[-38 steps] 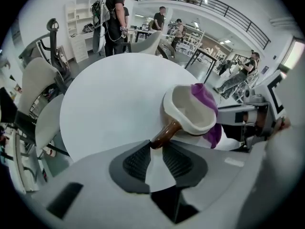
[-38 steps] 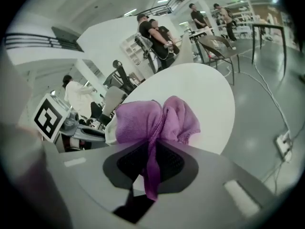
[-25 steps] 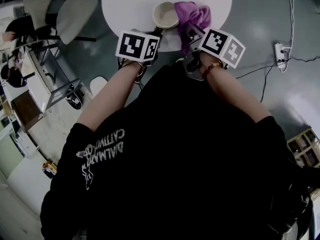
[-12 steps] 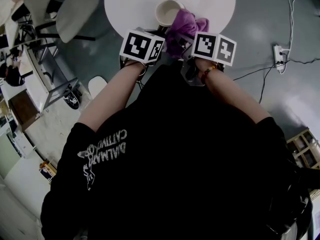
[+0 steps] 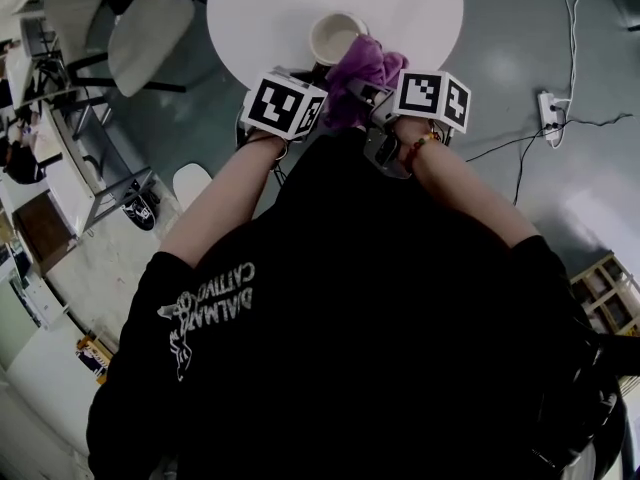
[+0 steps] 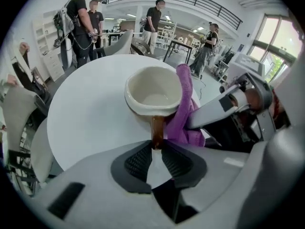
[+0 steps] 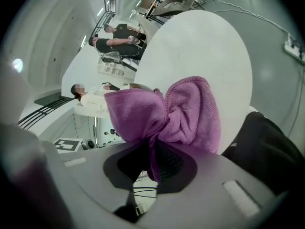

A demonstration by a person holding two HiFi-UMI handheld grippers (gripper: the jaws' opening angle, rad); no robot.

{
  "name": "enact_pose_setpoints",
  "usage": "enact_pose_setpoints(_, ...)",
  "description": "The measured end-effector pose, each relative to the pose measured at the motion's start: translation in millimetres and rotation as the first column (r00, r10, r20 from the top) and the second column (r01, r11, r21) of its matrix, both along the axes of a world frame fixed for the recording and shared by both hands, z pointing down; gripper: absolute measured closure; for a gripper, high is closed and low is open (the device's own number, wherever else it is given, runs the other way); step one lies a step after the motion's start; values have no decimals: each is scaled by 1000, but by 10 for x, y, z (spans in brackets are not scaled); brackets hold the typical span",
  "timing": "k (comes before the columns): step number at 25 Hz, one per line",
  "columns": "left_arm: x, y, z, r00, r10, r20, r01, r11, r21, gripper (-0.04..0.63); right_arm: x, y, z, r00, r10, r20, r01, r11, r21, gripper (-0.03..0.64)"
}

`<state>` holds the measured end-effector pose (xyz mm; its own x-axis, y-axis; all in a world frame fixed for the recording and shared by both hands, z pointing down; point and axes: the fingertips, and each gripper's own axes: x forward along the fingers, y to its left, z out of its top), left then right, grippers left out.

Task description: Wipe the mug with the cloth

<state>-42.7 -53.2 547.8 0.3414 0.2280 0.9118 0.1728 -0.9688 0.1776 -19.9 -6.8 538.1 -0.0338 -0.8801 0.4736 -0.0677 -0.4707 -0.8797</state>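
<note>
Left gripper view: cloth (image 6: 185, 106) pressed against mug (image 6: 153, 92).

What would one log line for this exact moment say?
left gripper: shut on mug by handle | right gripper: shut on purple cloth | cloth against mug's side

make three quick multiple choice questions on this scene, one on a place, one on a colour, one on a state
1. In the left gripper view, where is the cloth relative to the mug?
A. at its right side
B. underneath it
C. across the table from it

2. What colour is the cloth?
A. green
B. purple
C. white

3. What is the left claw closed on?
A. nothing
B. the cloth
C. the mug's handle

Answers:
1 A: the cloth drapes down the mug's right side.
2 B: it shows purple in every view, pinched in the right claw.
3 C: the brown handle sits between the left claw's pads.
</note>
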Motion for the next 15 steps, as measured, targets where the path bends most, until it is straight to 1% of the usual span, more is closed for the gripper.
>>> enact_pose_setpoints(3, -10, -21, -10, 998, 60, 7, -60, 998, 37, 528, 52, 67, 6, 1000, -11, -3, 10, 999, -42, 572)
enact_pose_setpoints(5, 5, -13, -17, 997, 76, 8, -76, 996, 42, 528, 125, 131, 2, 1000, -14, -18, 13, 997, -74, 572)
enact_pose_setpoints(9, -12, -14, -11, 993, 115, 19, -115, 992, 54, 528, 332, 284, -1, 999, 22, -40, -27, 990, -137, 574)
enact_pose_setpoints(12, -80, 26, 10, 988, 135, 69, -137, 990, 28, 528, 563, 356, -35, 996, 22, -87, -38, 983, -182, 575)
enact_pose_setpoints(15, -54, 33, -9, 983, 164, 79, -166, 986, 23, 528, 771, 384, -67, 994, 18, -110, -41, 977, -210, 575)
